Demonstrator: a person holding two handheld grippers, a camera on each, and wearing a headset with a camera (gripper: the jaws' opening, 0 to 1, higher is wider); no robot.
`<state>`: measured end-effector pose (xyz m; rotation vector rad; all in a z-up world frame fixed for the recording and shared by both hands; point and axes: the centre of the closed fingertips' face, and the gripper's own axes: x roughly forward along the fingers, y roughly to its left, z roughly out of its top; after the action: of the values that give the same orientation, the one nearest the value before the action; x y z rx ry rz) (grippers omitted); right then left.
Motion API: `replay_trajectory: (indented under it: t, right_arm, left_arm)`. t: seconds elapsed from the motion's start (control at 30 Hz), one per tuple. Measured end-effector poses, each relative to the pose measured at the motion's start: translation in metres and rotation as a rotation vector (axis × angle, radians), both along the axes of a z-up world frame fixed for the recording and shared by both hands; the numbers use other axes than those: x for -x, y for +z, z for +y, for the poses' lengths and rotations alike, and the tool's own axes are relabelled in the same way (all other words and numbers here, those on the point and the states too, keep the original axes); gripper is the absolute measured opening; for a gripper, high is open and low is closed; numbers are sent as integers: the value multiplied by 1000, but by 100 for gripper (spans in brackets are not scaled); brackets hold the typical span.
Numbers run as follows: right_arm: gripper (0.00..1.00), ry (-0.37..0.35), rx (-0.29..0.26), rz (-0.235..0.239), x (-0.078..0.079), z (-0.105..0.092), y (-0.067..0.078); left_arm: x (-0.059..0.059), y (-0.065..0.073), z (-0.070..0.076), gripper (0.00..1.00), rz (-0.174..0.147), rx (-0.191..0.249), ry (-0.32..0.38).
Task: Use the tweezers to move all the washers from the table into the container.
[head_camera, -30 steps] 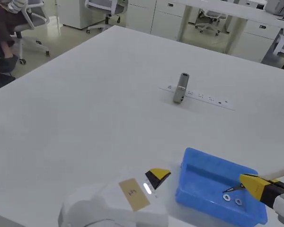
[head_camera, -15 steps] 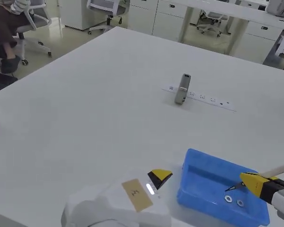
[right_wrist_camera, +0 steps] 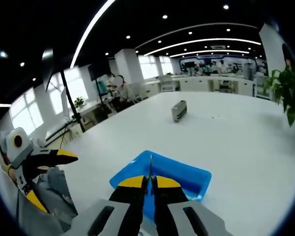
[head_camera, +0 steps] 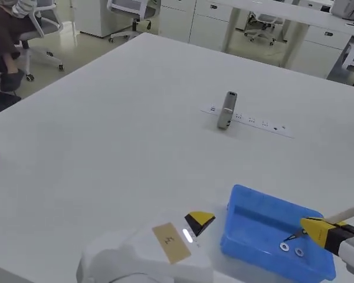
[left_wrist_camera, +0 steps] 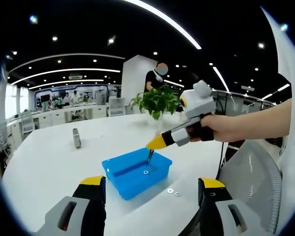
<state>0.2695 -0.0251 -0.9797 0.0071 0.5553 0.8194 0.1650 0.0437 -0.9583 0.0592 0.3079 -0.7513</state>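
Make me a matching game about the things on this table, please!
Things:
1. container
2. tweezers
3. left gripper
4. grey gadget

Matches:
A. open, holding nothing
B. blue
C. far out on the table
D. clamped in the right gripper, tips over the container

Pairs: 1-B, 2-D, 3-A, 4-C

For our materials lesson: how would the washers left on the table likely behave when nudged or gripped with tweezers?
The washers lie flat on the smooth table, so they probably slide rather than roll when nudged. They look like small metal rings, likely stiff and light. The tweezers end in fine tips, so one might slip free.
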Motion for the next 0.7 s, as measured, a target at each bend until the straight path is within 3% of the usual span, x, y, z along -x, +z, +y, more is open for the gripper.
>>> replay_trajectory:
  t: [0.4,0.7]
  right_arm:
    - [3,22,126,34,-3,-12,-36]
    - [3,40,165,26,-2,-12,-44]
  left_arm:
    - [1,-3,0,77,11,-9,-5]
    - [1,-4,-1,77,17,-15,-10]
